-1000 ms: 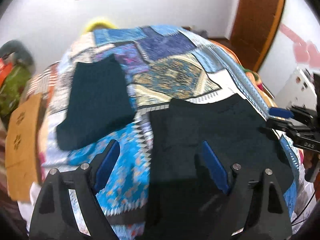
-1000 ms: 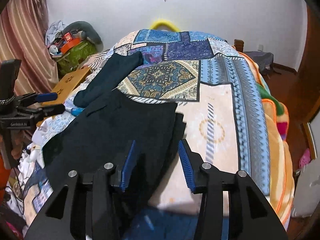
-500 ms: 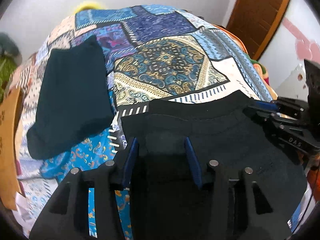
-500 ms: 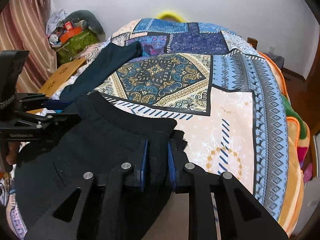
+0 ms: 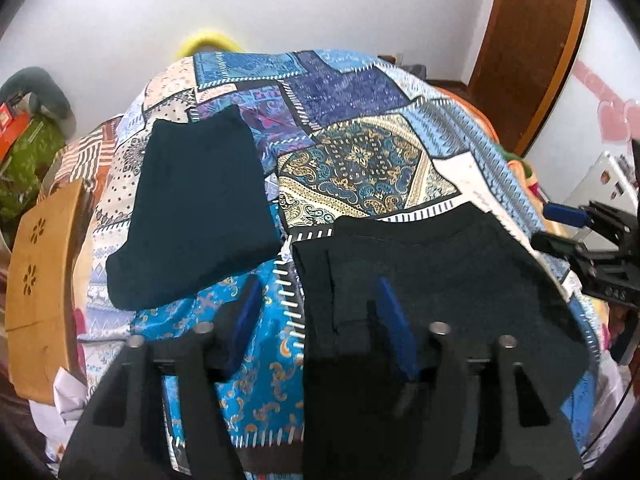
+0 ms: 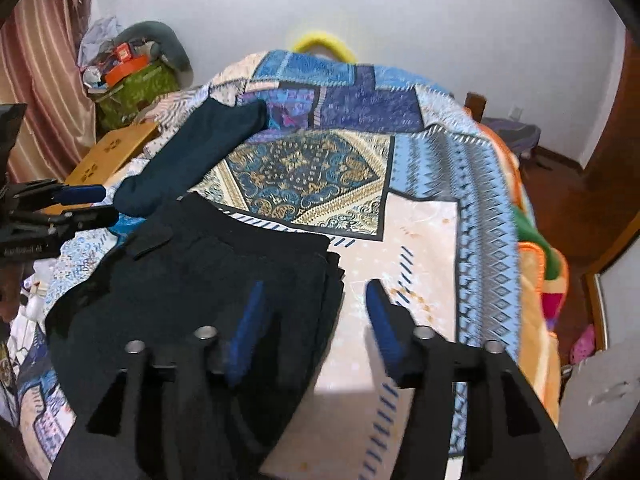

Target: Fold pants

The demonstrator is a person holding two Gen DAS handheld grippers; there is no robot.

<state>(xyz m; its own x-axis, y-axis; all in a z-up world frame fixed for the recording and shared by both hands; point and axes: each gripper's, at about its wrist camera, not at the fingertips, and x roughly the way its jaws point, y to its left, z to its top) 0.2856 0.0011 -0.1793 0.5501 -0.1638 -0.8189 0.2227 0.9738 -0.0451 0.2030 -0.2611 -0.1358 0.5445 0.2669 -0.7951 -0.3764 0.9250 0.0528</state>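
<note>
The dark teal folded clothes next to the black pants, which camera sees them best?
The left wrist view. There the dark teal folded clothes lie spread across the patchwork blanket, whole outline visible. The right wrist view shows them squeezed narrow and slanted, beyond the black pants.

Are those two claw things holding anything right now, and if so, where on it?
Nothing is held. The left gripper and right gripper are both open, each straddling a side edge of the black pants.
</note>
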